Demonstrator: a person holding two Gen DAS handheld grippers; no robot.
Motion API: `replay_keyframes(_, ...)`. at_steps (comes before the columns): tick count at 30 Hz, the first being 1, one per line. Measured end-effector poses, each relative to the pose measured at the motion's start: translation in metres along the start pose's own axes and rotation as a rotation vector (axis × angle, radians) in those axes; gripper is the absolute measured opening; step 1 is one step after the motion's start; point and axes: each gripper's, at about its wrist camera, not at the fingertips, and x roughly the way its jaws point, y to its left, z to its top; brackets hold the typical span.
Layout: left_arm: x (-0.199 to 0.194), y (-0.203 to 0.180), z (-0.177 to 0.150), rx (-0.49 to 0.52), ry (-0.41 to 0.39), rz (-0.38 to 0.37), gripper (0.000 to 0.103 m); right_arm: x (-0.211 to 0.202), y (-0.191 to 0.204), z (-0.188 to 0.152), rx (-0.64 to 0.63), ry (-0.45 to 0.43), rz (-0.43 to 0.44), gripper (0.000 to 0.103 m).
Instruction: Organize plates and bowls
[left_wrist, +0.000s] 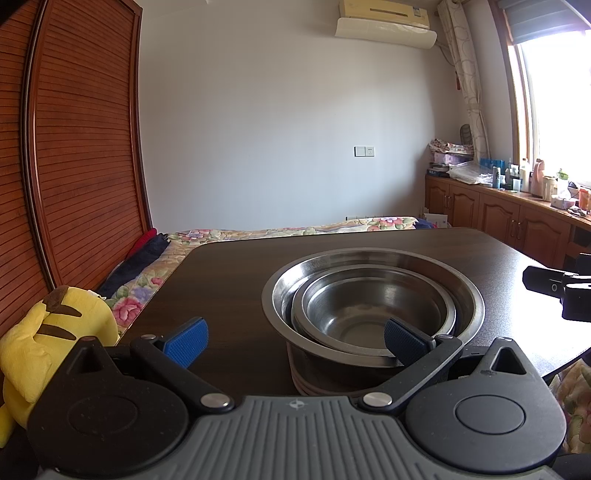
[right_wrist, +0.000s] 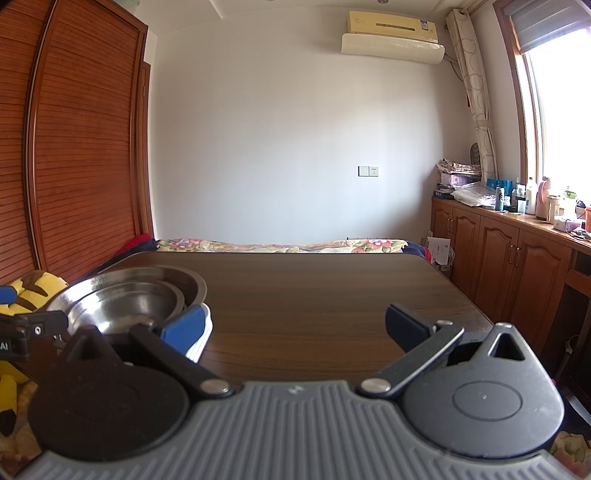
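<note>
Three steel bowls sit nested, the smallest (left_wrist: 369, 306) inside the widest (left_wrist: 469, 295), on a short stack of pale plates (left_wrist: 321, 387) on the dark wooden table (left_wrist: 229, 280). My left gripper (left_wrist: 295, 339) is open just in front of this stack, its right finger's pad (left_wrist: 404, 339) over the near rim and the left pad off to the side. The right wrist view shows the same bowls (right_wrist: 129, 302) and plates (right_wrist: 203, 336) at the left. My right gripper (right_wrist: 293, 328) is open over bare table (right_wrist: 314, 295), holding nothing, its left pad (right_wrist: 184, 326) beside the plates.
A yellow plush toy (left_wrist: 48, 339) lies off the table's left edge. A bed with a floral cover (left_wrist: 258, 232) lies behind the table. Wooden cabinets (right_wrist: 517, 258) with bottles on top run along the right wall under the window.
</note>
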Motion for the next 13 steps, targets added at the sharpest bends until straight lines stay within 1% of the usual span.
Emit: replay_keyframes(13, -0.0005, -0.0003, -0.0002, 0.003, -0.001, -0.002, 0.103, -0.0002, 0.0003, 0.0008, 0.000, 0.000, 0.000, 0.103)
